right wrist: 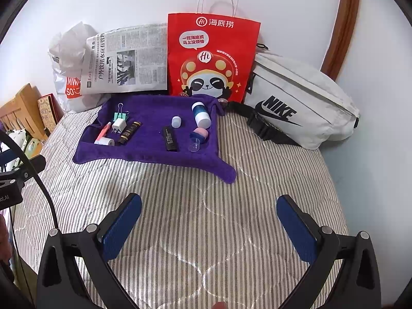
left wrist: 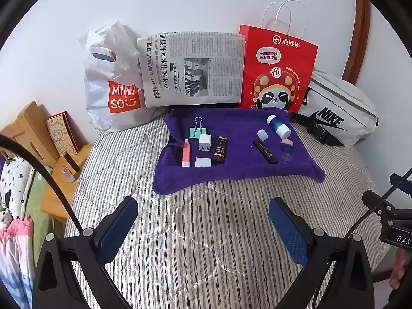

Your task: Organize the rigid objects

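Note:
A purple towel [left wrist: 237, 164] [right wrist: 152, 152] lies on the striped bed. On its left sit a green binder clip [left wrist: 197, 131], a white plug [left wrist: 204, 142], a pink-and-white tube [left wrist: 186, 153], a white block [left wrist: 203, 162] and a dark gold-lettered tube [left wrist: 221, 149]. On its right lie a blue-and-white bottle [left wrist: 278, 126], a small white cap [left wrist: 262, 134], a black stick [left wrist: 265, 151], a pink sponge [left wrist: 286, 144] and a clear cup [left wrist: 288, 156]. My left gripper [left wrist: 203, 219] and right gripper [right wrist: 209, 219] are open and empty, over the bed in front of the towel.
Against the wall stand a white Miniso bag [left wrist: 113, 90], a newspaper [left wrist: 193, 69], a red paper bag [left wrist: 278, 69] and a white Nike waist bag [left wrist: 337, 110]. A wooden bedside stand [left wrist: 64, 170] is at the left. The other gripper [left wrist: 394, 219] shows at the right edge.

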Demonstrator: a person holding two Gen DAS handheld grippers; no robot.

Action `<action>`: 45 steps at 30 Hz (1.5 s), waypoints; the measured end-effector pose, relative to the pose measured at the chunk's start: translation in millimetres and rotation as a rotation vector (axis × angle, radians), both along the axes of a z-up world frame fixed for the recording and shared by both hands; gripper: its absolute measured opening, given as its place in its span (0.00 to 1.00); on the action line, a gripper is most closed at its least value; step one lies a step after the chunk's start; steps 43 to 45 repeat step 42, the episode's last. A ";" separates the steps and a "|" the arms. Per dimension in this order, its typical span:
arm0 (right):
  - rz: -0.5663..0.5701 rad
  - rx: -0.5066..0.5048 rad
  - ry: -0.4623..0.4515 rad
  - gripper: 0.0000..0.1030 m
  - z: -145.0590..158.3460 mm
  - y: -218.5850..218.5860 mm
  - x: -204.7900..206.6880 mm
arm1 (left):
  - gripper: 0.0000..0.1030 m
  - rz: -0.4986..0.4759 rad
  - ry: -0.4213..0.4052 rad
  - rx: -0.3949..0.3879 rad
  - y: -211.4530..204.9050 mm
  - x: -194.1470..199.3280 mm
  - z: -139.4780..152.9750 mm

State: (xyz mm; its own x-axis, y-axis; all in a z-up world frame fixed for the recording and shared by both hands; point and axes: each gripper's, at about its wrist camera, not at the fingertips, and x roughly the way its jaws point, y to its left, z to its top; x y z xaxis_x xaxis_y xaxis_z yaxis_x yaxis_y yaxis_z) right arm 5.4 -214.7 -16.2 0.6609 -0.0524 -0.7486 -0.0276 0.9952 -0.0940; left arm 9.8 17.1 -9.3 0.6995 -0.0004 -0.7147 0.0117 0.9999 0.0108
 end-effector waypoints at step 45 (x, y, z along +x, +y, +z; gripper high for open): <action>-0.001 -0.009 -0.006 1.00 1.0 -0.7 -11.6 | 1.00 -0.010 -0.015 -0.014 2.1 -4.5 -1.7</action>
